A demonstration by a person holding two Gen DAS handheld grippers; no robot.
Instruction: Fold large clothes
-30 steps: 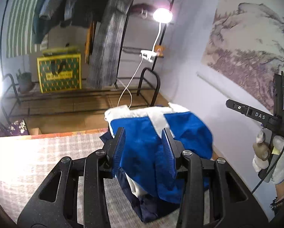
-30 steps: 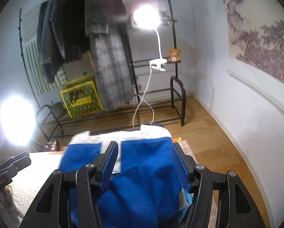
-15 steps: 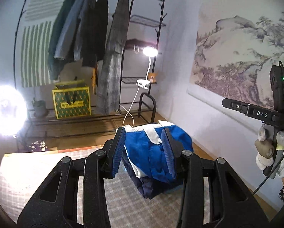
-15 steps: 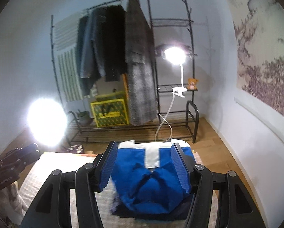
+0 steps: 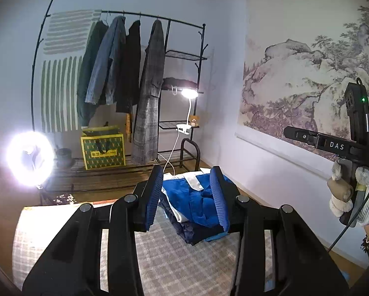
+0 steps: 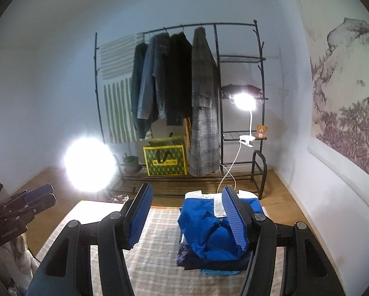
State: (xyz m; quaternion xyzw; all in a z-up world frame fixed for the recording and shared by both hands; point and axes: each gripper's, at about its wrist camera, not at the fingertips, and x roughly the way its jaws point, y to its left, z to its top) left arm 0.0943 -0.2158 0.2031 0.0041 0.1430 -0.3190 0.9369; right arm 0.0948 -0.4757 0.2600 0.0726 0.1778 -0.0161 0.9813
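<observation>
Ahead of and below both grippers, the folded blue garment (image 6: 214, 231) tops a small stack of folded clothes (image 6: 209, 262) at the far right end of the checked table cover (image 6: 159, 266). The left gripper (image 5: 188, 197) holds its jaws partly open with nothing between the pads; the garment only appears framed between them from behind. The right gripper (image 6: 187, 215) stands wider, likewise empty, its right finger overlapping the stack in view without touching it. The fold appears finished, so the risks concern what follows. The stack sits near the far right edge of the cover, so a push from the near side could, in judgement, slide it off toward the wooden floor (image 6: 290, 197). The top garment is loosely bunched, with a white collar piece (image 5: 194, 181) exposed; a snagged fingertip could reopen the fold. Beyond the table stands a black clothes rack (image 6: 216, 56) with hanging jackets (image 6: 159, 79), a clip lamp (image 6: 245, 101) whose white cord (image 6: 227, 172) trails down toward the stack's far side, a yellow-green bag (image 6: 166, 159) and a small teddy bear (image 6: 261, 131). A bright ring light (image 6: 89, 164) left of the grippers glares into both cameras and may hide fabric edges. Nothing obstructs the near cover. A gloved hand (image 5: 357, 192) carries the right gripper at the right of the left view.
</observation>
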